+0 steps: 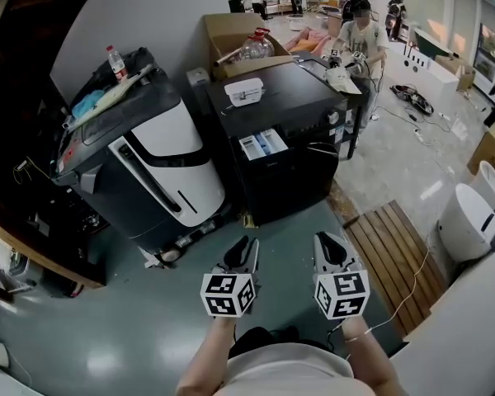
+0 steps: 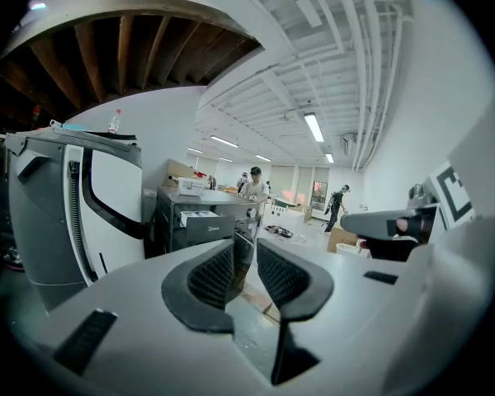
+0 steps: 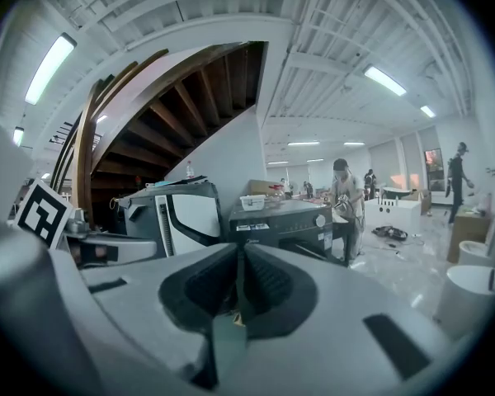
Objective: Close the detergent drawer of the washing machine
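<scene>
A black washing machine point(image 1: 285, 151) stands ahead on the grey floor, and its detergent drawer point(image 1: 262, 145) sticks out of the front at the upper left, showing white and blue compartments. Both grippers hover over the floor well short of the machine, touching nothing. My left gripper point(image 1: 242, 254) is open with an empty gap between its pads; the left gripper view looks past the left gripper point(image 2: 246, 258) to the washing machine point(image 2: 200, 225) and its drawer point(image 2: 196, 215). My right gripper point(image 1: 334, 250) has its pads together and holds nothing. Beyond the right gripper point(image 3: 241, 262) stands the washing machine point(image 3: 285, 221).
A large grey-and-white appliance point(image 1: 148, 163) stands close on the washer's left. A white box point(image 1: 244, 91) sits on the washer's top. A wooden slatted platform point(image 1: 388, 246) and a white round appliance point(image 1: 470, 221) lie to the right. A person point(image 1: 363, 31) stands at a table behind.
</scene>
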Action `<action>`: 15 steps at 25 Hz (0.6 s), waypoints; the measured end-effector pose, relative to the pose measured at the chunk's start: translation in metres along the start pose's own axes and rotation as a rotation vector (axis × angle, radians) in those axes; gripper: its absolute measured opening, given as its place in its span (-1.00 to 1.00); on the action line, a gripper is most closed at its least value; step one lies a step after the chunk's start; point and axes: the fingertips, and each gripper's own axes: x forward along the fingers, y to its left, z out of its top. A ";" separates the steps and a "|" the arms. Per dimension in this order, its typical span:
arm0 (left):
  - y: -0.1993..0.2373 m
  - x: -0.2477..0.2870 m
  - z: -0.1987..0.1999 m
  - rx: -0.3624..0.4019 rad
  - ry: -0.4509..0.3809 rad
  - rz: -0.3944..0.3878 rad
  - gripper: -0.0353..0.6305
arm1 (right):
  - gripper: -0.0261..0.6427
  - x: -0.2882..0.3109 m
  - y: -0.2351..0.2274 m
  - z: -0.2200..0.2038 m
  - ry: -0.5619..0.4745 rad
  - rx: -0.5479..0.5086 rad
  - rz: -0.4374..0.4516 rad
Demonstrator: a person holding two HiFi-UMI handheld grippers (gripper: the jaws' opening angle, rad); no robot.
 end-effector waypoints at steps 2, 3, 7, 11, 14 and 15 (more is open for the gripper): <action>-0.003 0.002 -0.002 -0.004 0.004 0.001 -0.67 | -0.85 -0.001 -0.003 -0.002 0.008 -0.011 -0.002; -0.005 0.002 -0.003 -0.006 0.007 0.002 -0.66 | -0.83 -0.001 -0.005 -0.002 0.013 -0.014 -0.002; -0.007 0.002 -0.004 -0.007 0.010 0.011 -0.61 | -0.73 -0.002 -0.008 -0.004 0.023 -0.014 0.002; -0.005 0.003 -0.006 -0.009 0.015 0.025 -0.54 | -0.69 0.002 -0.010 -0.008 0.035 -0.009 0.006; 0.002 0.006 -0.009 -0.016 0.022 0.040 -0.52 | -0.68 0.008 -0.011 -0.010 0.040 -0.007 0.007; 0.005 0.009 -0.010 -0.017 0.026 0.044 -0.51 | -0.68 0.011 -0.012 -0.010 0.043 -0.005 0.005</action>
